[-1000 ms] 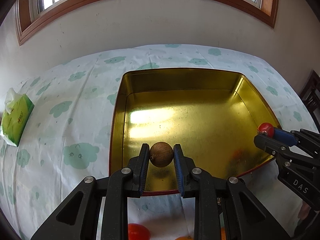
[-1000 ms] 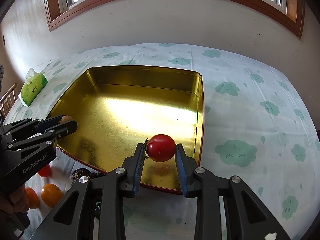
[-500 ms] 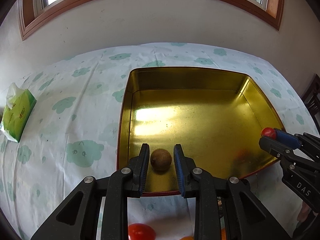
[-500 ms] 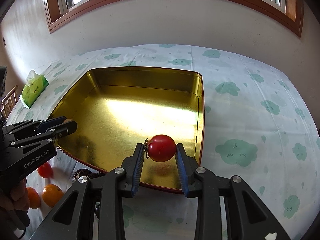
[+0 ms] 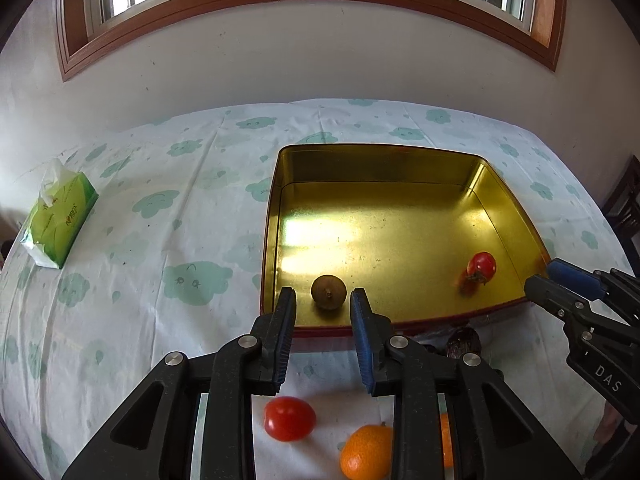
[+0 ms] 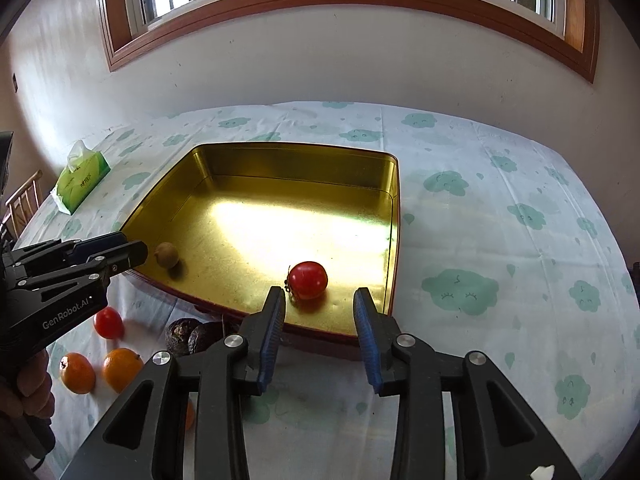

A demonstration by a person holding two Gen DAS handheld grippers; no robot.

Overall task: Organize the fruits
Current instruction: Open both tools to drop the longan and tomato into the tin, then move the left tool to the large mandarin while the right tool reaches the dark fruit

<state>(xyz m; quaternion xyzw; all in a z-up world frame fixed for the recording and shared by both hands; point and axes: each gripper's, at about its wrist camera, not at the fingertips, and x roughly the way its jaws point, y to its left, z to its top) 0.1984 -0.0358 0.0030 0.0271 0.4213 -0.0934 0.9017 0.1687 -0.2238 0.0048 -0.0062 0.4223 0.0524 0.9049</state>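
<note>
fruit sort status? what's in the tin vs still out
Done: a brown fruit and a red tomato lie in the gold tin. In hand: nothing; left tongs and right tongs are opening, empty. Left: on the cloth, another tomato, two oranges and two dark fruits.

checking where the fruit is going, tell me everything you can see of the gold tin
The gold tin is a shallow, open, squarish tray of shiny metal with rounded corners, a gold inside that mirrors the window light, and a dark red outer edge. It sits flat on the cloud-print tablecloth. Inside, near its front wall, lie a small brown fruit and a red tomato, apart from each other. Neither gripper touches it.
</note>
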